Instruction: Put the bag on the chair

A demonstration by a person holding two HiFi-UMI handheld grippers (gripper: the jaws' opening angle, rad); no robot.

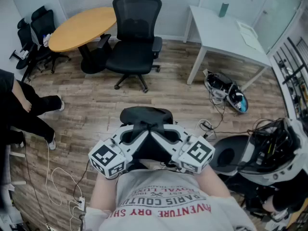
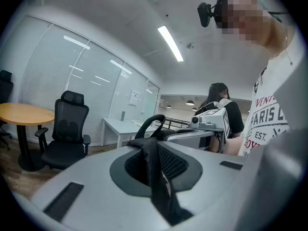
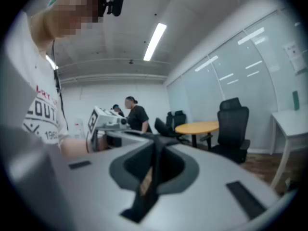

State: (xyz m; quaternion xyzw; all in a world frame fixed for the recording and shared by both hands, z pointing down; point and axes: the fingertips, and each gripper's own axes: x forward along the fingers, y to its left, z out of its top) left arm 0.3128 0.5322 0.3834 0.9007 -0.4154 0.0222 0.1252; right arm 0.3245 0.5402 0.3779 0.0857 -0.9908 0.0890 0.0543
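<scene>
I hold a black bag (image 1: 146,117) up in front of my chest, over the wooden floor. My left gripper (image 1: 140,134) and right gripper (image 1: 157,134) meet at its top, each shut on a black strap. In the left gripper view the woven strap (image 2: 153,163) runs pinched through the left gripper (image 2: 155,177), with a handle loop (image 2: 150,122) beyond it. The right gripper (image 3: 152,177) is seen in its own view clamped on the other strap (image 3: 155,161). A black mesh office chair (image 1: 136,36) stands empty a few steps ahead, its seat facing me.
A round wooden table (image 1: 81,28) stands left of the chair, with more black chairs (image 1: 32,32) behind it. A white desk (image 1: 226,30) is at the right, a backpack (image 1: 226,93) below it. A person's legs (image 1: 29,110) are at the left. Cables (image 1: 57,182) trail on the floor; white equipment (image 1: 269,153) stands at my right.
</scene>
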